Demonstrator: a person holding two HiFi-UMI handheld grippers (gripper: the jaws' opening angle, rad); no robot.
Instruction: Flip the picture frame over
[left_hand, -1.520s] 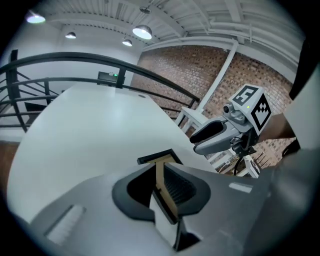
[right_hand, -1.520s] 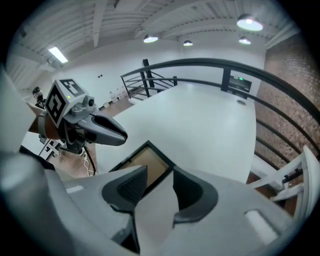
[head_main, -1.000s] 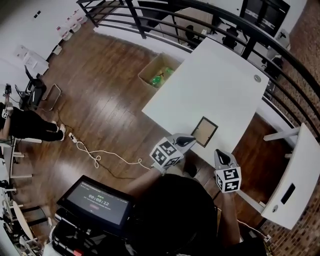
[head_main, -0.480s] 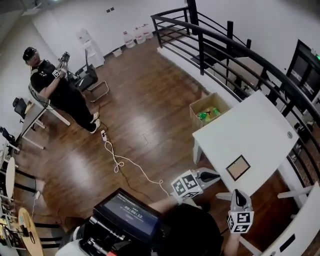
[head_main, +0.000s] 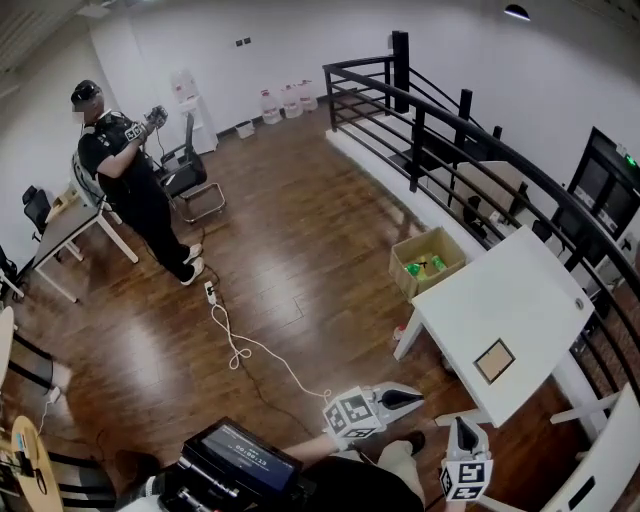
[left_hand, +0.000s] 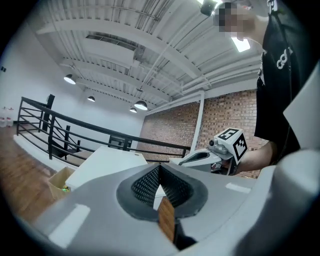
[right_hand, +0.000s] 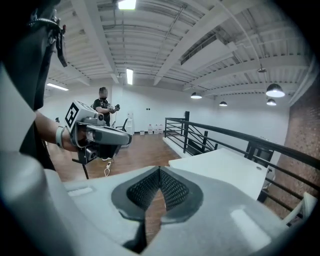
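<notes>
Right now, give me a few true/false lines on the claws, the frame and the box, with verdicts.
1. The left claw and the right claw are both shut with nothing between the jaws. True.
2. The frame is held in the left claw. False: it lies flat on the table, apart from both claws.
3. The box stands on the table. False: it stands on the floor, beside the table.
4. A person stands across the room, away from the table. True.
</notes>
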